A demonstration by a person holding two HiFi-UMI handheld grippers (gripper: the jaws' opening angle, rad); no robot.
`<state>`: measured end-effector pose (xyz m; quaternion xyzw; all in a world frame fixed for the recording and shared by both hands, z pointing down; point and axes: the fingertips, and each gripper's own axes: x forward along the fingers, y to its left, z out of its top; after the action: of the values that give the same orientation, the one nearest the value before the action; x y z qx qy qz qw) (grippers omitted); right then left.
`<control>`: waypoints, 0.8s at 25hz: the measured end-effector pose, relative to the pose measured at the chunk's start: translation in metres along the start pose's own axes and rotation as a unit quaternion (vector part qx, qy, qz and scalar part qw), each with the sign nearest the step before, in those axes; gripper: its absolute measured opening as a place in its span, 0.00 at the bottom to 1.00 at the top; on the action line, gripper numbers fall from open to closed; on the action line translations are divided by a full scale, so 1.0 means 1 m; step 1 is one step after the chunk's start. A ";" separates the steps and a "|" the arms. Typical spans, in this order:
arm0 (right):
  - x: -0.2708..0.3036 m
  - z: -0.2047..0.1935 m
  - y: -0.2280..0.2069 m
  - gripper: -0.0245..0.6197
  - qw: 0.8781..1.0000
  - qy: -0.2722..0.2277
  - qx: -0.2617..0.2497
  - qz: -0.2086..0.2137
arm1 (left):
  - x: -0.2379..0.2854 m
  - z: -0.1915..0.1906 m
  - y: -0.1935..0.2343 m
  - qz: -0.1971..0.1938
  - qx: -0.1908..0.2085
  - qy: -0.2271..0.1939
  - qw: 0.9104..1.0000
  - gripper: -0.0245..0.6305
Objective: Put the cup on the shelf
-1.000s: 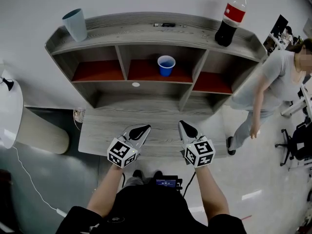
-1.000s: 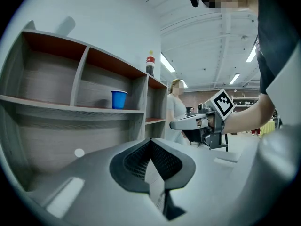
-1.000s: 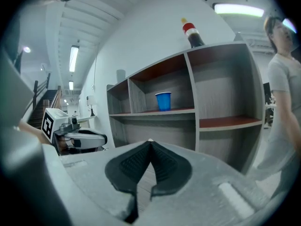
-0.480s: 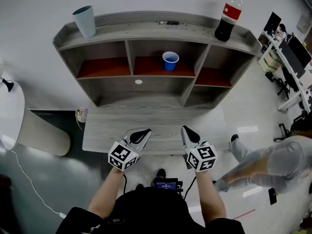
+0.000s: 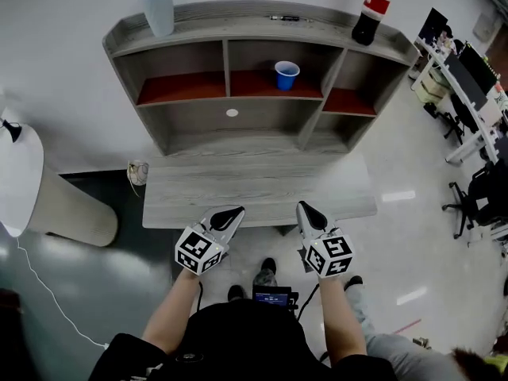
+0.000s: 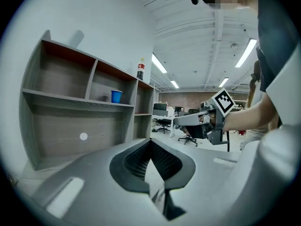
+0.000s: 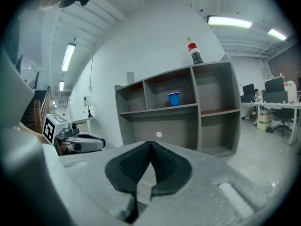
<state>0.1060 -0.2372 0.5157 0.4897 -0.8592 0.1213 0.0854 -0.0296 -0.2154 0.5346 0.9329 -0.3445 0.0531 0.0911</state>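
- Nothing readable is showing anywhere.
- The bottle [image 5: 370, 16] is carrying a red label, its print too small to read.
- The left gripper [image 5: 232, 213] and right gripper [image 5: 304, 208] are bearing only square coded markers.
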 end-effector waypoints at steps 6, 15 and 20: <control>-0.026 -0.010 0.021 0.03 1.000 -0.009 0.004 -0.017 | -0.022 -0.008 -0.017 -0.017 0.006 0.000 1.000 0.04; -0.049 -0.023 0.034 0.03 0.999 -0.013 0.010 -0.036 | -0.034 -0.017 -0.035 -0.038 0.013 0.005 0.999 0.04; -0.055 -0.024 0.033 0.03 0.999 -0.013 0.010 -0.040 | -0.031 -0.019 -0.041 -0.045 0.015 0.007 0.999 0.04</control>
<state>0.1058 -0.1684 0.5201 0.5260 -0.8387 0.1203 0.0744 -0.0271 -0.1619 0.5426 0.9482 -0.3008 0.0607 0.0820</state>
